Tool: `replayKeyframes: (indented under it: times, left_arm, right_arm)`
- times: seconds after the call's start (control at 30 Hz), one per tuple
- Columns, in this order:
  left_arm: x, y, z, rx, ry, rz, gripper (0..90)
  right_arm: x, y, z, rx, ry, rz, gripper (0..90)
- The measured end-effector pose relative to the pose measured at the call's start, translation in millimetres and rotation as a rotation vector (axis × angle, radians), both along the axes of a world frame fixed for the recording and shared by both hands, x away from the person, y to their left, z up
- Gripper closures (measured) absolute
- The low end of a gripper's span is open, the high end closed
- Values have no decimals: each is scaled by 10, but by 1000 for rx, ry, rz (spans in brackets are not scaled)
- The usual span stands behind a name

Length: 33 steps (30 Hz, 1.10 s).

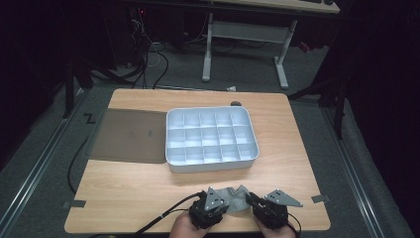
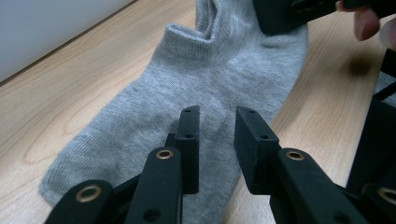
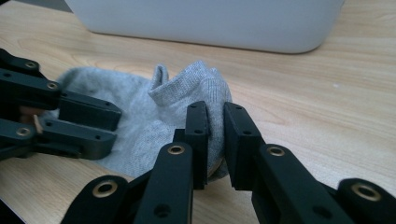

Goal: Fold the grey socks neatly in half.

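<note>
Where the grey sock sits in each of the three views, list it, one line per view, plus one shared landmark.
High view: grey sock at the near table edge, between the two grippers.
Left gripper view: sock runs lengthwise from above the open jaws toward upper right.
Right gripper view: sock left of centre, its edge pinched between the jaws.
Shared landmark: the white compartment tray.

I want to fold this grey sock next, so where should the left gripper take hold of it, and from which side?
Probably the toe end of the grey sock. It lies flat on the table, its free edge nearest the open left gripper, so come in low from the near side and pinch that rounded edge. The right gripper already pinches the heel side, near the cuff.
</note>
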State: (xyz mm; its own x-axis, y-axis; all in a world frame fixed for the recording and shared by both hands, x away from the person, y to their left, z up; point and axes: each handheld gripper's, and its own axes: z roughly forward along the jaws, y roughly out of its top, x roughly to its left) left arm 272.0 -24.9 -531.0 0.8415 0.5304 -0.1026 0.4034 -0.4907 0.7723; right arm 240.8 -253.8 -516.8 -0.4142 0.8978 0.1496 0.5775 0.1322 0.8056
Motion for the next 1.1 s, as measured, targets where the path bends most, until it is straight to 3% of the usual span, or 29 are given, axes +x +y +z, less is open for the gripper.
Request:
replayKeyframes:
  times: [0.2,0.27,0.3,0.37,0.43,0.47,0.5,0.53,0.6,0.7,0.77,0.93,1.1]
  left_arm:
    - [27,-66,0,3,-5,-12,705]
    - [25,-53,6,-10,0,-17,663]
    - [-1,12,50,-44,-14,-10,633]
    - [-23,146,103,-68,-40,10,597]
    - [-24,325,126,-84,-31,39,582]
    - [-24,325,126,-84,-31,39,582]
    - [-20,510,120,-89,-31,75,583]
    - [-20,510,120,-89,-31,75,585]
    - [18,711,79,-102,-10,128,585]
    - [48,776,48,-124,14,146,597]
    - [84,783,5,-144,53,131,633]
    - [75,740,-14,-129,37,93,719]
    - [85,732,-27,-126,49,89,741]
  right_arm:
    - [-15,-22,62,9,-23,-10,816]
    - [-21,-31,76,13,-26,-14,816]
    - [-20,-37,77,12,-28,-15,815]
    - [-14,-49,79,12,-30,-15,815]
    - [-15,-57,80,16,-29,-22,815]
    - [-15,-57,80,16,-29,-22,815]
    - [-17,-58,80,14,-29,-22,815]
    - [-17,-58,80,14,-29,-22,815]
    - [-17,-47,84,8,-33,-19,814]
    - [-18,-28,91,3,-36,-21,814]
    - [-20,-22,92,-1,-37,-21,814]
    - [-21,1,99,-21,-42,-13,811]
    - [-43,57,149,-40,-53,-3,809]
